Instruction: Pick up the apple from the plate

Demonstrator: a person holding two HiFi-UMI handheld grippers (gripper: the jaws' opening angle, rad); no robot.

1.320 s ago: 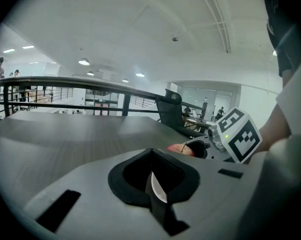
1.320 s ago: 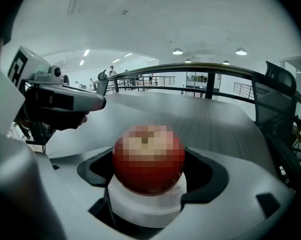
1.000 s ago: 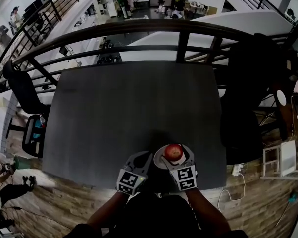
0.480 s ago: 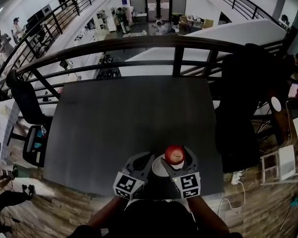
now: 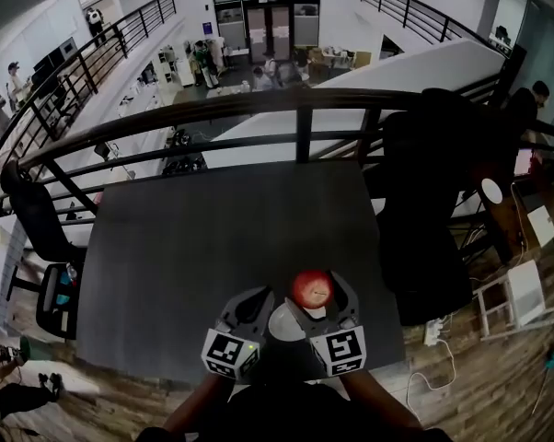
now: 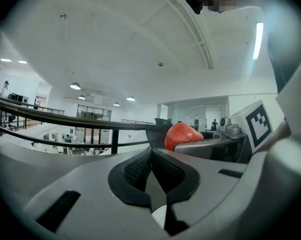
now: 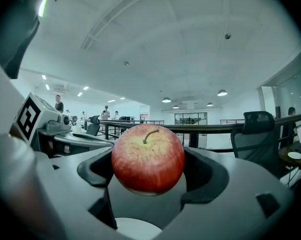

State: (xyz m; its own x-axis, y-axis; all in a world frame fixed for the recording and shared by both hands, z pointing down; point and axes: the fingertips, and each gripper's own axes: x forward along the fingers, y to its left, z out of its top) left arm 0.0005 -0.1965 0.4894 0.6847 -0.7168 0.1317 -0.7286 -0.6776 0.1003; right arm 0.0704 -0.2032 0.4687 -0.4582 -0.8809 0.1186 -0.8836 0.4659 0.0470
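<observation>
A red apple is gripped between the fingers of my right gripper, lifted above the white plate. The plate rests on the dark table near its front edge, between both grippers. My left gripper hovers just left of the plate, shut with nothing in it. In the left gripper view, the apple shows to the right, and a sliver of the plate shows below the jaws.
A black metal railing runs along the table's far side, with an open drop beyond it. One black chair stands at the table's right edge and another at its left. The wooden floor shows past the near edge.
My right gripper has lifted the apple off the plate, so the plate now shows bare below it. The left gripper has stayed shut beside the plate.
</observation>
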